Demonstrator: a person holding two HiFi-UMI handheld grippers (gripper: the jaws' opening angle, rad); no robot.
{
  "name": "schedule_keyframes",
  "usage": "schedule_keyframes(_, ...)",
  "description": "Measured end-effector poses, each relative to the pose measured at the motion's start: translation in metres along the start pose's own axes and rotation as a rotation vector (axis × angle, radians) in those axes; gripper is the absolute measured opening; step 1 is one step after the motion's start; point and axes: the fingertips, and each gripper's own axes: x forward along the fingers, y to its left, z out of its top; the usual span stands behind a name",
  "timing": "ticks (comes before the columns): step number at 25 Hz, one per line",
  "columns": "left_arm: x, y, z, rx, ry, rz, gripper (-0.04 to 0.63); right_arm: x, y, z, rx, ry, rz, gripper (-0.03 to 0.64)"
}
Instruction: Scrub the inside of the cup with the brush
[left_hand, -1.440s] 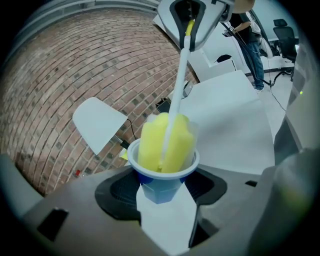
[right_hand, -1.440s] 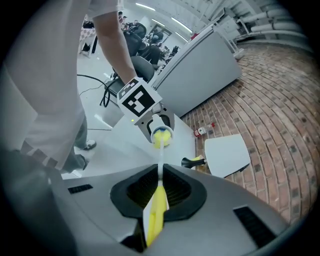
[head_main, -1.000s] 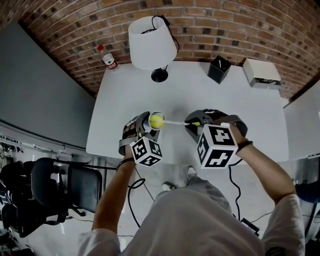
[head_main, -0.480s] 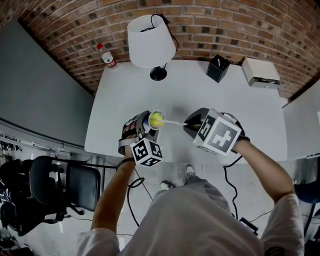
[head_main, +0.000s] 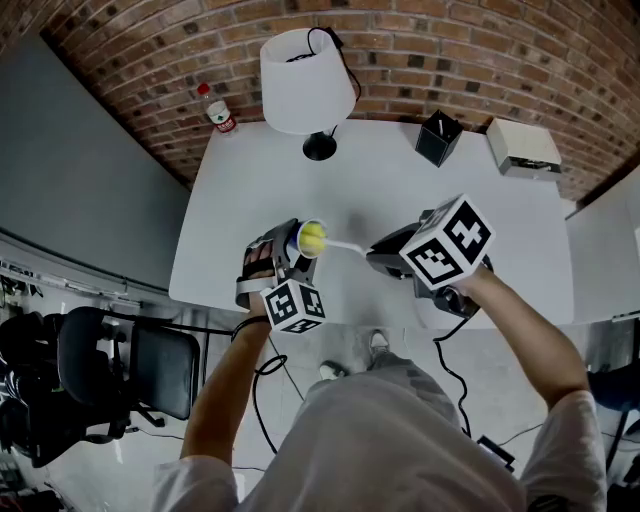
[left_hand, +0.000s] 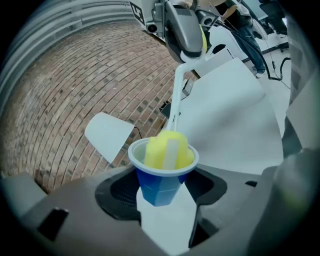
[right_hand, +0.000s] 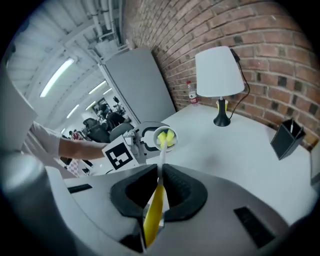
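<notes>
A small blue cup (left_hand: 159, 184) with a white rim is tipped on its side, and my left gripper (head_main: 297, 246) is shut on it. Its mouth (head_main: 311, 240) faces the right gripper. The brush's yellow sponge head (left_hand: 167, 150) fills the cup's opening. A thin white stem (head_main: 349, 245) runs from the head to the yellow handle (right_hand: 154, 206), and my right gripper (right_hand: 160, 192) is shut on that handle. In the right gripper view the cup (right_hand: 164, 137) sits straight ahead, with the left gripper's marker cube (right_hand: 119, 154) beside it. Both grippers hover above the white table's near edge (head_main: 330, 312).
At the back of the table (head_main: 520, 240) stand a white-shaded lamp (head_main: 305, 85), a black pen holder (head_main: 437, 137) and a white box (head_main: 522, 147). A bottle (head_main: 216, 113) stands at the far left corner. A black chair (head_main: 110, 380) is on the floor at the left.
The right gripper has rolled about the brush handle, so its marker cube swung up and to the right. The sponge head stayed in the cup and the left gripper barely moved.
</notes>
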Motion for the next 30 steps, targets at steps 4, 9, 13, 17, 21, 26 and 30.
schedule_keyframes(4, -0.001, 0.003, 0.000, 0.003, -0.003, 0.022, 0.287, 0.000, -0.001, 0.000, 0.154, -0.049, 0.074, 0.032)
schedule_keyframes(9, -0.002, 0.006, 0.000, 0.005, -0.005, 0.049, 0.287, 0.000, 0.003, 0.003, 0.393, -0.134, 0.228, 0.035)
schedule_keyframes(13, -0.002, 0.006, 0.001, 0.009, -0.008, 0.051, 0.287, -0.003, 0.002, 0.003, 0.479, -0.177, 0.276, 0.036)
schedule_keyframes(17, -0.001, 0.006, 0.001, -0.003, -0.014, 0.047, 0.287, -0.004, 0.002, 0.004, 0.448, -0.177, 0.252, 0.036)
schedule_keyframes(21, -0.003, 0.005, 0.003, -0.010, -0.025, 0.043, 0.287, -0.007, 0.002, 0.004, 0.381, -0.160, 0.207, 0.035)
schedule_keyframes(26, -0.001, 0.003, -0.001, -0.030, -0.013, 0.036, 0.287, -0.015, 0.000, 0.007, 0.203, -0.114, 0.087, 0.032)
schedule_keyframes(30, 0.000, 0.006, -0.013, -0.057, 0.017, 0.036, 0.287, -0.026, -0.003, 0.010, 0.106, -0.104, 0.027, 0.029)
